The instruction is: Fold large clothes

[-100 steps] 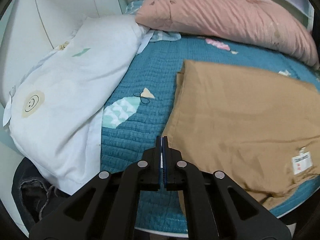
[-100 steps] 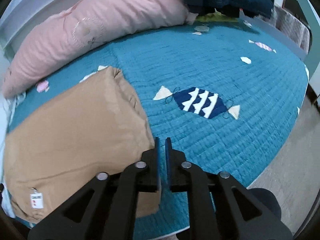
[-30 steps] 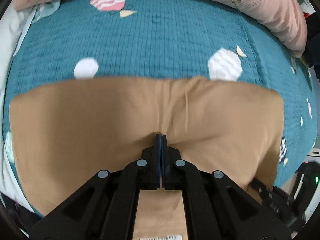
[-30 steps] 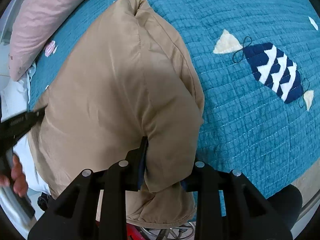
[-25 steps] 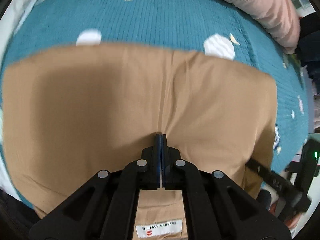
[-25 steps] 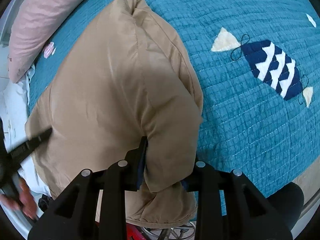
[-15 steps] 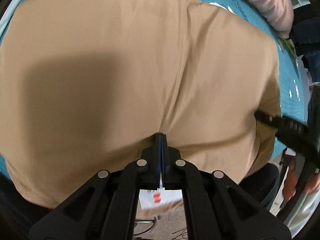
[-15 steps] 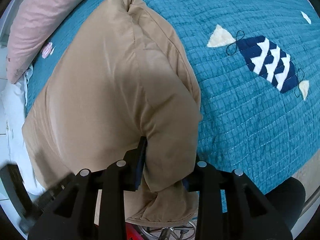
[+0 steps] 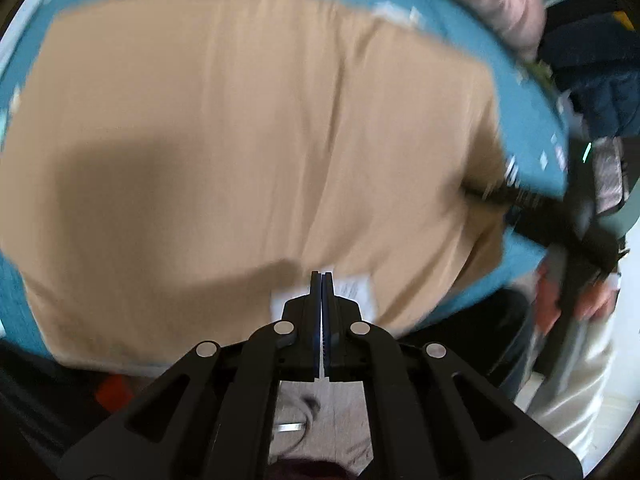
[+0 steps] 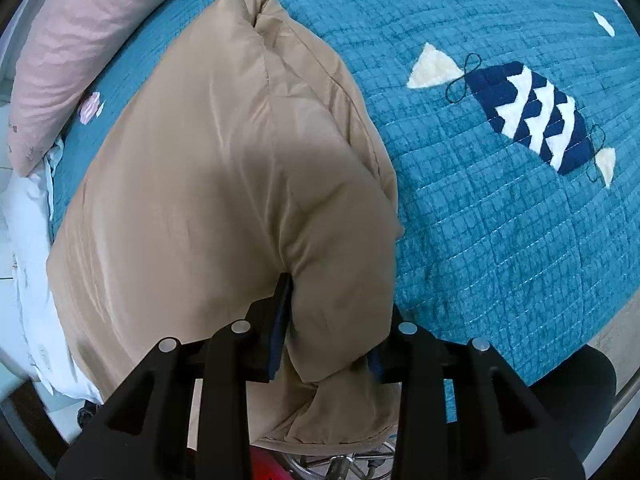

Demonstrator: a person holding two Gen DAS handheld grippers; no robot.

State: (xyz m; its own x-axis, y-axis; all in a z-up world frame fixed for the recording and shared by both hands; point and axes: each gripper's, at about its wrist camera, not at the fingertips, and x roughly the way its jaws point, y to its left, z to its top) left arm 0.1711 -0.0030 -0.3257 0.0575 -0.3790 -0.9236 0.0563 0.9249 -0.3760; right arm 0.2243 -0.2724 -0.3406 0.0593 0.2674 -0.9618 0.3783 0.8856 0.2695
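A large tan garment (image 9: 248, 132) lies folded on a teal quilted bed (image 10: 500, 208); the left wrist view is blurred. A white label (image 9: 356, 292) shows at its near edge. My left gripper (image 9: 322, 280) is shut and empty, just off the garment's near edge above the label. My right gripper (image 10: 336, 292) is shut on a thick bunched corner of the garment (image 10: 224, 184), and appears in the left wrist view at the right (image 9: 504, 194).
A pink pillow (image 10: 80, 40) lies at the far side of the bed. White bedding (image 10: 28, 248) is at the left. Dark blue clothes (image 9: 592, 68) are piled at the far right. The floor (image 9: 308, 420) shows below the bed's near edge.
My left gripper has pulled back from the garment's middle to its near edge, still shut. My right gripper keeps its hold on the garment corner and has barely moved.
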